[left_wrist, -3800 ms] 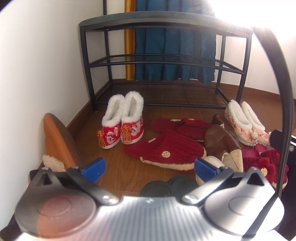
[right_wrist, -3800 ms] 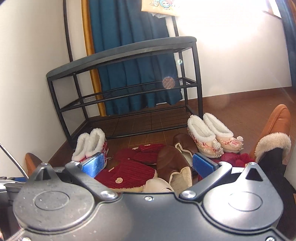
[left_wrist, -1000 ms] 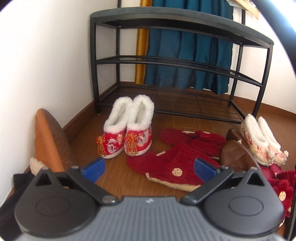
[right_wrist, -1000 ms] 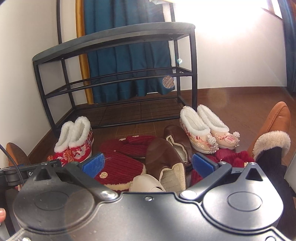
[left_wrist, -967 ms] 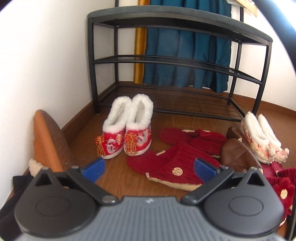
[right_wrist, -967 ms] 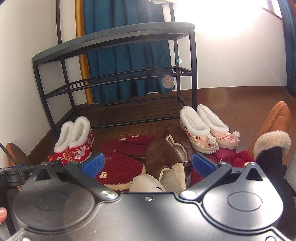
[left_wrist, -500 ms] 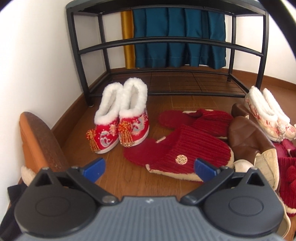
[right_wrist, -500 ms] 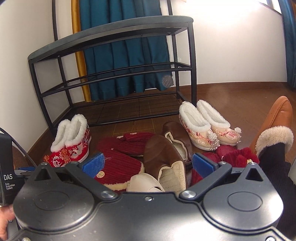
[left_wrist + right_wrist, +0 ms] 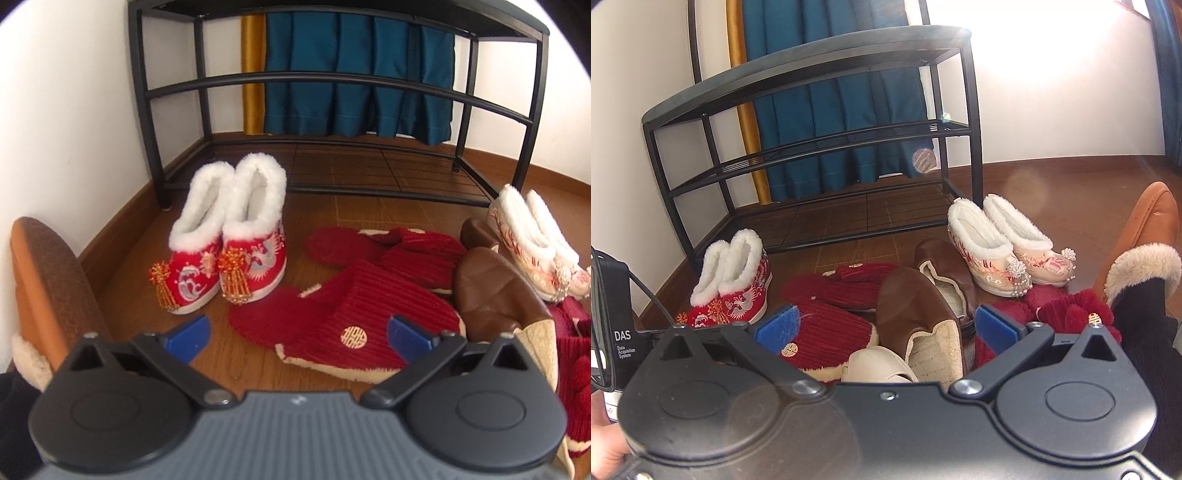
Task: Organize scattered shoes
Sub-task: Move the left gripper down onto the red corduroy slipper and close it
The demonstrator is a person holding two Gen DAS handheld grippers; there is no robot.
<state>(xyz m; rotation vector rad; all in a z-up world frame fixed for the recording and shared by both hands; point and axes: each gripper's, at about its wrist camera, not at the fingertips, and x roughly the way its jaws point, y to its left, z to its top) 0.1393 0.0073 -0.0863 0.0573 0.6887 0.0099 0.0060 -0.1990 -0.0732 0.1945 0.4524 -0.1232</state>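
Observation:
A pair of red embroidered shoes with white fur cuffs (image 9: pixel 229 236) (image 9: pixel 733 280) stands upright on the wood floor before a black metal shoe rack (image 9: pixel 332 85) (image 9: pixel 812 88). To their right lie red corduroy slippers (image 9: pixel 369 314) (image 9: pixel 827 321), brown leather slippers (image 9: pixel 495 291) (image 9: pixel 916 306) and a cream embroidered fur-cuffed pair (image 9: pixel 532 236) (image 9: pixel 1001 243). My left gripper (image 9: pixel 297 334) hangs open above the near red slipper. Over the brown slippers my right gripper (image 9: pixel 886 328) is also open, holding nothing.
A white wall runs along the left. Blue and gold curtains (image 9: pixel 354 74) hang behind the rack. A person's foot in an orange fur-lined slipper (image 9: pixel 1145 243) sits at right, another orange slipper (image 9: pixel 44 288) at left. Red pom-pom slippers (image 9: pixel 1071 306) and a cream slipper (image 9: pixel 875 365) lie nearby.
My left gripper has dropped lower and moved closer to the shoes on the floor, so they loom larger. The right gripper shifted only slightly. Both stay open.

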